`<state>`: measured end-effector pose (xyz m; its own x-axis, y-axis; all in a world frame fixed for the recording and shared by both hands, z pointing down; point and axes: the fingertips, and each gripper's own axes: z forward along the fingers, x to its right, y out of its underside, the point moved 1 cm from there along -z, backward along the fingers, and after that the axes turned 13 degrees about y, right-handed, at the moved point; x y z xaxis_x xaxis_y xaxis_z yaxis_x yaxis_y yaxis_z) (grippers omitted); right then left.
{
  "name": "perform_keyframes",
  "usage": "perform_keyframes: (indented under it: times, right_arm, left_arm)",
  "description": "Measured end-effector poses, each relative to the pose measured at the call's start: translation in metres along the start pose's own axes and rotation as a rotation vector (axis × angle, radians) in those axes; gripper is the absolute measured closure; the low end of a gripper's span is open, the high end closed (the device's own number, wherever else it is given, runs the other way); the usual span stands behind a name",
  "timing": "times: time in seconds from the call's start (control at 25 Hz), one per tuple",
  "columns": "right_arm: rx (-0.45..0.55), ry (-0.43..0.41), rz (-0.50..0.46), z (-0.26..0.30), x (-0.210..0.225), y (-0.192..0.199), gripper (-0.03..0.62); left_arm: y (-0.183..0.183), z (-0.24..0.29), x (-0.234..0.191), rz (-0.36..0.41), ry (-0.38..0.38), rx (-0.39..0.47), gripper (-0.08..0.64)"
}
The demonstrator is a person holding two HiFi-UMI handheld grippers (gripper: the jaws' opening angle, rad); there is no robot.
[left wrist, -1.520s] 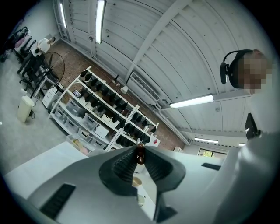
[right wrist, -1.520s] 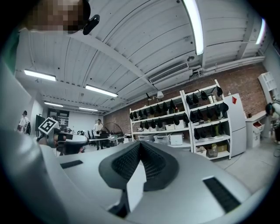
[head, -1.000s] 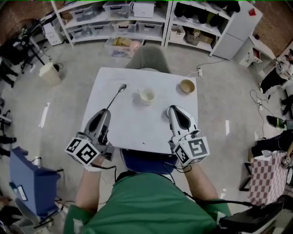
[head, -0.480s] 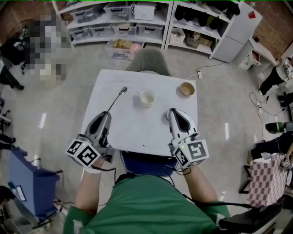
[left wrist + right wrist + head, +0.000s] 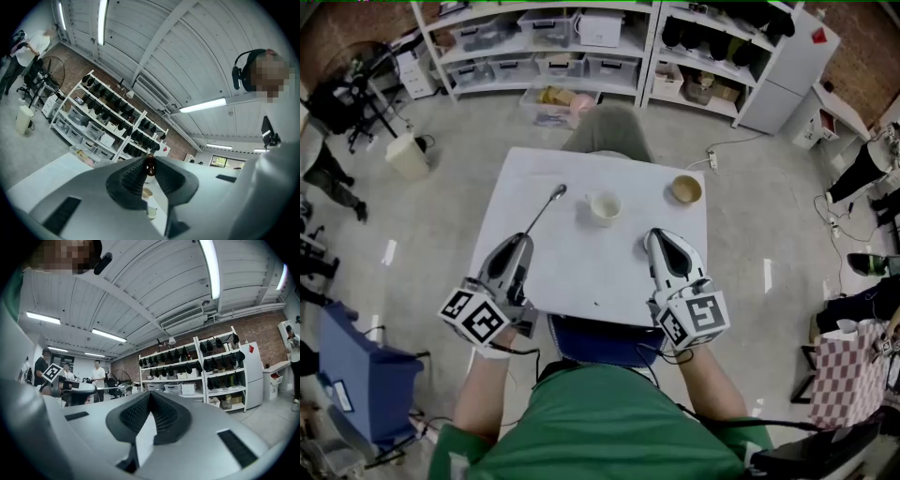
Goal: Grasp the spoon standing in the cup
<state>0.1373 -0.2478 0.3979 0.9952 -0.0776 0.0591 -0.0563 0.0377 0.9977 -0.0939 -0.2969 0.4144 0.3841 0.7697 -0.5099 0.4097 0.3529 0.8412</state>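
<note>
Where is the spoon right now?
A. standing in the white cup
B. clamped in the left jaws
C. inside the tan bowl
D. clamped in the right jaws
B: the spoon sticks out from the left gripper, whose jaws pinch its handle, clear of the white cup.

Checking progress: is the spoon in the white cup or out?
Out. The left tool is shut on the handle of the spoon, whose bowl sits left of the white cup, apart from it.

White table (image 5: pixel 581 267), brown bowl (image 5: pixel 685 189), storage shelves (image 5: pixel 572 49)
</note>
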Motion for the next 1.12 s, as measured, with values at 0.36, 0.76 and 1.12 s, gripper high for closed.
perform_keyframes:
  times: [0.36, 0.76, 1.12]
  right_arm:
    - [-0.004, -0.005, 0.002, 0.001, 0.001, 0.000, 0.571]
    - [-0.005, -0.014, -0.003, 0.001, -0.001, 0.002, 0.571]
    - [-0.007, -0.022, -0.001, 0.002, 0.003, 0.007, 0.571]
  left_arm:
    - [0.000, 0.003, 0.001, 0.001, 0.004, -0.012, 0.500]
    - [0.004, 0.003, 0.000, -0.002, 0.008, -0.020, 0.500]
    - [0.011, 0.004, -0.001, -0.002, 0.002, -0.015, 0.500]
